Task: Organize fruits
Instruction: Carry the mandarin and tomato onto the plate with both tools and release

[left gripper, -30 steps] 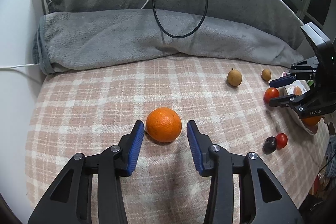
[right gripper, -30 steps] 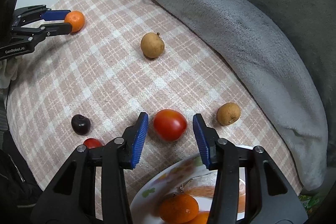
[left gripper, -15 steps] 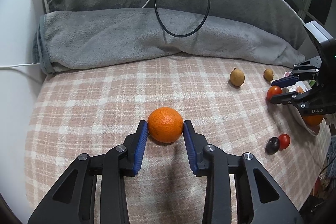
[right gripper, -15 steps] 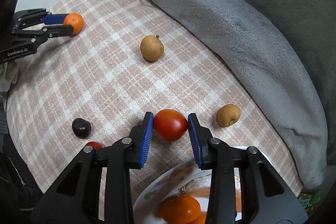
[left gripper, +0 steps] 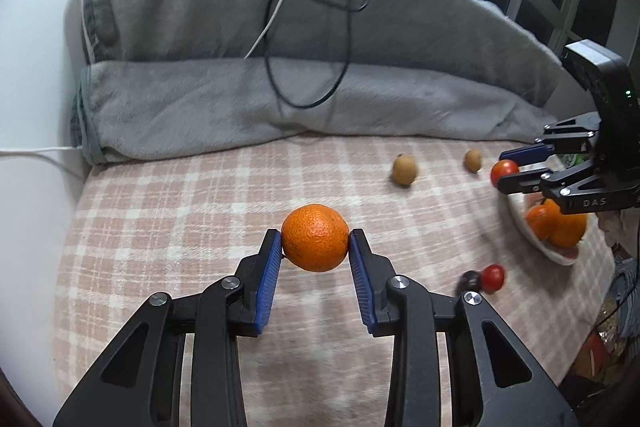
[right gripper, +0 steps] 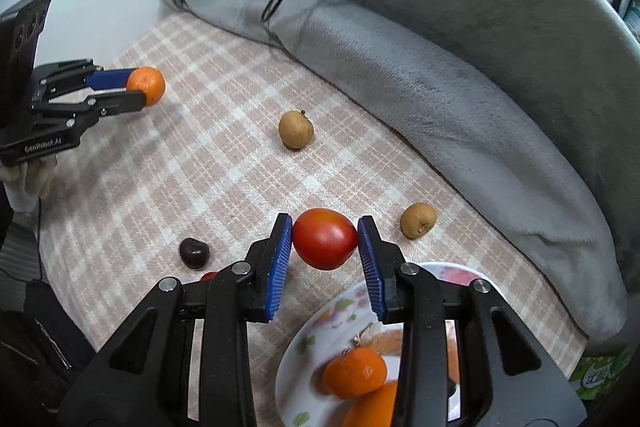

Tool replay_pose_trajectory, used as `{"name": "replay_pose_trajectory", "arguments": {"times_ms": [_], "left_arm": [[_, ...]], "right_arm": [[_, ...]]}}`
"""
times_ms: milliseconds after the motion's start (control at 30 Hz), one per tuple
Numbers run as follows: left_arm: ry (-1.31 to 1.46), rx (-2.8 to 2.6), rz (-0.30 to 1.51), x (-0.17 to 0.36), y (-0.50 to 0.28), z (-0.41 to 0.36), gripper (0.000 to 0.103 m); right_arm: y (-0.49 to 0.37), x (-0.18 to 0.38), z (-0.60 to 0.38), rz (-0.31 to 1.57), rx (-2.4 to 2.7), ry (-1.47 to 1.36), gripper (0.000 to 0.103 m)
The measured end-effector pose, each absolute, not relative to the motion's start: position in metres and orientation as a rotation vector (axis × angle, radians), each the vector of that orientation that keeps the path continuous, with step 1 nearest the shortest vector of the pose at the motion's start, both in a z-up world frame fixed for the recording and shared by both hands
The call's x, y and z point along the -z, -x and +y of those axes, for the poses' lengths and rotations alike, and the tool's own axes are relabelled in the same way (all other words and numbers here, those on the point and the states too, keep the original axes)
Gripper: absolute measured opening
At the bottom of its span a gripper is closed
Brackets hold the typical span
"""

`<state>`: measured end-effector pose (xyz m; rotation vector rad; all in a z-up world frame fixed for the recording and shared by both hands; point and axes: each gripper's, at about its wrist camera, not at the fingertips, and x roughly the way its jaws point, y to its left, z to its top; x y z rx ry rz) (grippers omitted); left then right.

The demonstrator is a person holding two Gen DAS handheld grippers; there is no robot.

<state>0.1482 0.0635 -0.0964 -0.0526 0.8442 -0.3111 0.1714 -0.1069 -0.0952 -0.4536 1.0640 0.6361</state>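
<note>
From the left wrist, the left gripper (left gripper: pixel 315 247) has its blue pads pressed to both sides of an orange (left gripper: pixel 315 237), grasping it above the checked cloth (left gripper: pixel 160 227). Over to the right, two small brown fruits (left gripper: pixel 404 169) sit apart on the cloth near the grey blanket (left gripper: pixel 240 99), and the right gripper (left gripper: pixel 505 169) shows there with a tomato (left gripper: pixel 503 169) at its tips, above a plate (left gripper: pixel 532 239) that holds more oranges. A dark cherry (left gripper: pixel 469 281) and a little red one (left gripper: pixel 493 278) lie touching, near the cloth's edge. Switching to the right wrist: the right gripper (right gripper: pixel 325 241) is clenched on the tomato (right gripper: pixel 324 238), both pads tight against it, just beyond the plate's rim (right gripper: pixel 304 339). The dark cherry (right gripper: pixel 193 252) sits to its left, a brown fruit (right gripper: pixel 417 225) to its right, another (right gripper: pixel 295 129) further out. Far left, the left gripper (right gripper: pixel 138 89) carries its orange (right gripper: pixel 147 85).
</note>
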Motion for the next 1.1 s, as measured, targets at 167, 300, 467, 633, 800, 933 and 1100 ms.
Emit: {"name": "replay_pose_trajectory", "arguments": {"times_ms": [167, 300, 467, 633, 800, 933, 1100], "left_arm": [[0.039, 0.336, 0.803, 0.078, -0.135, 0.049, 0.033], [0.036, 0.358, 0.780, 0.069, -0.126, 0.037, 0.033], [0.041, 0.385, 0.763, 0.060, -0.118, 0.024, 0.033], [0.061, 0.416, 0.749, 0.056, -0.111, 0.008, 0.033], [0.082, 0.465, 0.749, 0.057, -0.108, -0.017, 0.033], [0.093, 0.507, 0.753, 0.057, -0.103, -0.037, 0.033], [0.087, 0.563, 0.761, 0.058, -0.098, -0.064, 0.033]], "right_arm": [[-0.165, 0.082, -0.121, 1.038, -0.631, 0.413, 0.035], [-0.158, 0.073, -0.131, 1.013, -0.624, 0.378, 0.035], [-0.148, 0.065, -0.145, 0.984, -0.611, 0.338, 0.035], [-0.139, 0.055, -0.166, 0.957, -0.584, 0.293, 0.035], [-0.136, 0.048, -0.194, 0.937, -0.551, 0.235, 0.035], [-0.136, 0.047, -0.216, 0.931, -0.522, 0.192, 0.035], [-0.135, 0.048, -0.244, 0.930, -0.491, 0.137, 0.035]]}}
